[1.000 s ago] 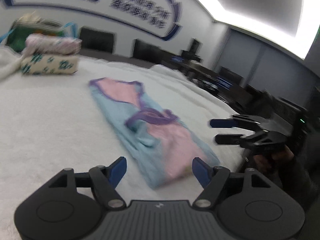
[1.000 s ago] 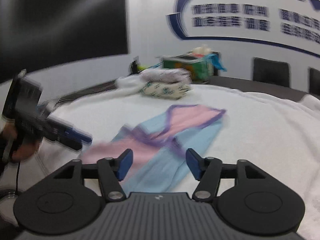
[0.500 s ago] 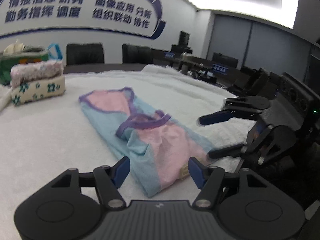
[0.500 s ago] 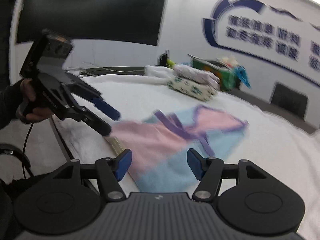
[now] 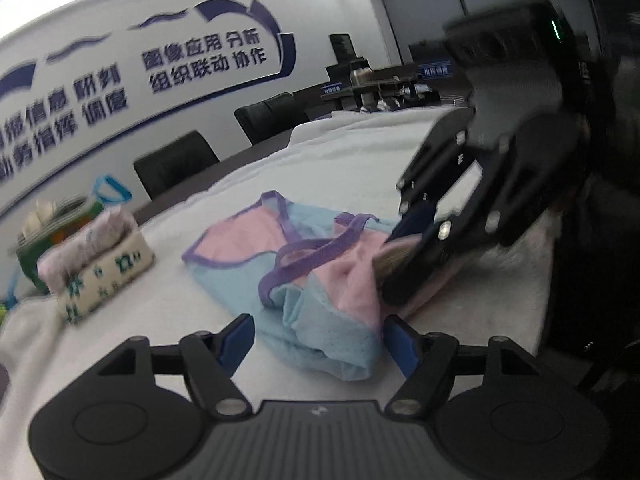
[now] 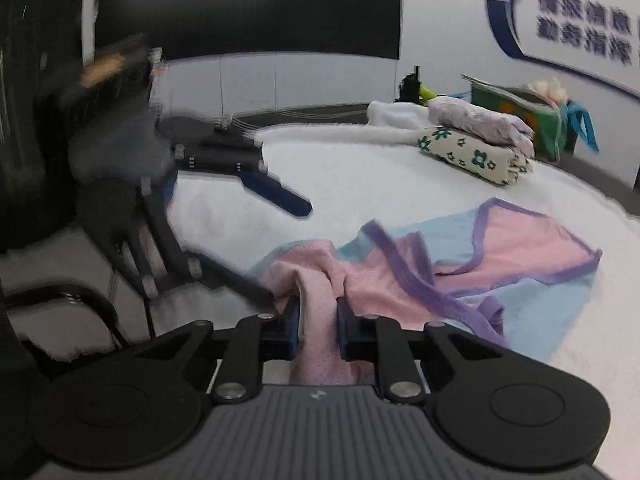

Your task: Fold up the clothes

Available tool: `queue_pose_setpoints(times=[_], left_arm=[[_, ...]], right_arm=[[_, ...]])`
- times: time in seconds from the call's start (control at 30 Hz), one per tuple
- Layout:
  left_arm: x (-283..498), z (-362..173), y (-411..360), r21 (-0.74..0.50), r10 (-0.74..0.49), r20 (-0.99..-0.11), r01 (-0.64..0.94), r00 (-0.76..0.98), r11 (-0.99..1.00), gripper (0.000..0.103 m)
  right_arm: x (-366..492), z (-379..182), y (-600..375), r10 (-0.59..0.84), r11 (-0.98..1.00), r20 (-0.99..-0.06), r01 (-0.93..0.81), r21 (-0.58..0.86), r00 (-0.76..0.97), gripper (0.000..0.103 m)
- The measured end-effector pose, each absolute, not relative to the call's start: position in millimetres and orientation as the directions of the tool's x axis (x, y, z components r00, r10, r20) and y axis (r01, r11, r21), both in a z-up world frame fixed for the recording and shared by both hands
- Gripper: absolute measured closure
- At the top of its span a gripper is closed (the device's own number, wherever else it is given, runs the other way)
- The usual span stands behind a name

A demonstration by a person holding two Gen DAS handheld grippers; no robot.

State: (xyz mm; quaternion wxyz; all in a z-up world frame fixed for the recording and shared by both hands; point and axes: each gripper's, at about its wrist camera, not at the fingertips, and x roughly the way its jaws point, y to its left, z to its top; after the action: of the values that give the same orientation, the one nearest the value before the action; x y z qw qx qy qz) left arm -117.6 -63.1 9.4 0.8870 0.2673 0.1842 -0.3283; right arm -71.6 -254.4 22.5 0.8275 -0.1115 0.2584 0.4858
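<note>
A white wall (image 5: 100, 40) lettered in blue is seen behind black office chairs (image 5: 176, 162); a large dark screen (image 6: 248, 4) is mounted left of that wall.

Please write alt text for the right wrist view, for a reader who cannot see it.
The right gripper is closing on a pink fold of a pink and blue garment lying on a white cloth-covered table. The left gripper is open at the left; folded clothes are stacked behind.
</note>
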Motion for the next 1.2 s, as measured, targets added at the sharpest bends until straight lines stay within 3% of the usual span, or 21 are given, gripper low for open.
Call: queue_pose_setpoints(times=[0.03, 0.17, 0.23, 0.3, 0.33, 0.37, 0.43, 0.5, 0.63, 0.83, 0.93, 1.0, 1.07, 1.13, 1.2], left_arm=[[-117, 7, -68, 0.375, -0.476, -0.505, 0.68, 0.72, 0.63, 0.036], [-104, 4, -75, 0.321, -0.498, -0.559, 0.727, 0.663, 0.607, 0.077], [-99, 3, -74, 0.291, -0.505, -0.576, 0.739, 0.643, 0.608, 0.081], [-96, 2, -71, 0.26, -0.516, -0.589, 0.75, 0.622, 0.607, 0.085], [-95, 3, -69, 0.251, -0.518, -0.59, 0.75, 0.62, 0.612, 0.086], [-94, 3, -67, 0.244, -0.519, -0.59, 0.75, 0.618, 0.615, 0.087], [-96, 3, -64, 0.247, -0.514, -0.589, 0.745, 0.623, 0.619, 0.085], [-100, 3, -62, 0.274, -0.503, -0.574, 0.73, 0.646, 0.626, 0.079], [-113, 2, -59, 0.34, -0.481, -0.527, 0.692, 0.701, 0.636, 0.049], [-118, 2, -61, 0.377, -0.47, -0.503, 0.674, 0.725, 0.636, 0.048], [-118, 5, -65, 0.372, -0.5, -0.5, 0.697, 0.707, 0.614, 0.056], [-118, 6, -69, 0.383, -0.51, -0.505, 0.71, 0.697, 0.591, 0.064], [-117, 6, -70, 0.372, -0.52, -0.525, 0.731, 0.674, 0.572, 0.089], [-112, 6, -68, 0.313, -0.531, -0.553, 0.751, 0.642, 0.582, 0.093], [-110, 8, -62, 0.25, -0.552, -0.566, 0.765, 0.613, 0.593, 0.096]], right_arm=[[-69, 25, -258, 0.763, 0.497, -0.522, -0.863, 0.095, 0.382, 0.086], [-67, 30, -269, 0.793, 0.476, -0.506, -0.864, 0.166, 0.34, 0.086], [-71, 29, -271, 0.786, 0.477, -0.518, -0.864, 0.162, 0.337, 0.084], [-75, 28, -272, 0.779, 0.485, -0.521, -0.862, 0.148, 0.349, 0.069], [-81, 28, -274, 0.773, 0.493, -0.518, -0.861, 0.127, 0.366, 0.046], [-88, 28, -277, 0.765, 0.503, -0.514, -0.859, 0.099, 0.389, 0.031], [-106, 26, -279, 0.743, 0.511, -0.51, -0.859, 0.014, 0.434, 0.022], [-122, 23, -277, 0.711, 0.517, -0.517, -0.852, -0.075, 0.477, 0.022], [-135, 10, -266, 0.616, 0.547, -0.554, -0.81, -0.211, 0.56, 0.023], [-139, 5, -268, 0.576, 0.579, -0.532, -0.77, -0.27, 0.62, 0.023], [-142, 2, -270, 0.579, 0.574, -0.517, -0.766, -0.291, 0.63, 0.029], [-140, 1, -272, 0.576, 0.582, -0.518, -0.762, -0.285, 0.633, 0.044], [-135, 3, -276, 0.592, 0.584, -0.529, -0.776, -0.239, 0.608, 0.082], [-131, 6, -275, 0.598, 0.593, -0.515, -0.771, -0.232, 0.615, 0.095], [-129, 9, -274, 0.606, 0.591, -0.512, -0.775, -0.223, 0.609, 0.097]])
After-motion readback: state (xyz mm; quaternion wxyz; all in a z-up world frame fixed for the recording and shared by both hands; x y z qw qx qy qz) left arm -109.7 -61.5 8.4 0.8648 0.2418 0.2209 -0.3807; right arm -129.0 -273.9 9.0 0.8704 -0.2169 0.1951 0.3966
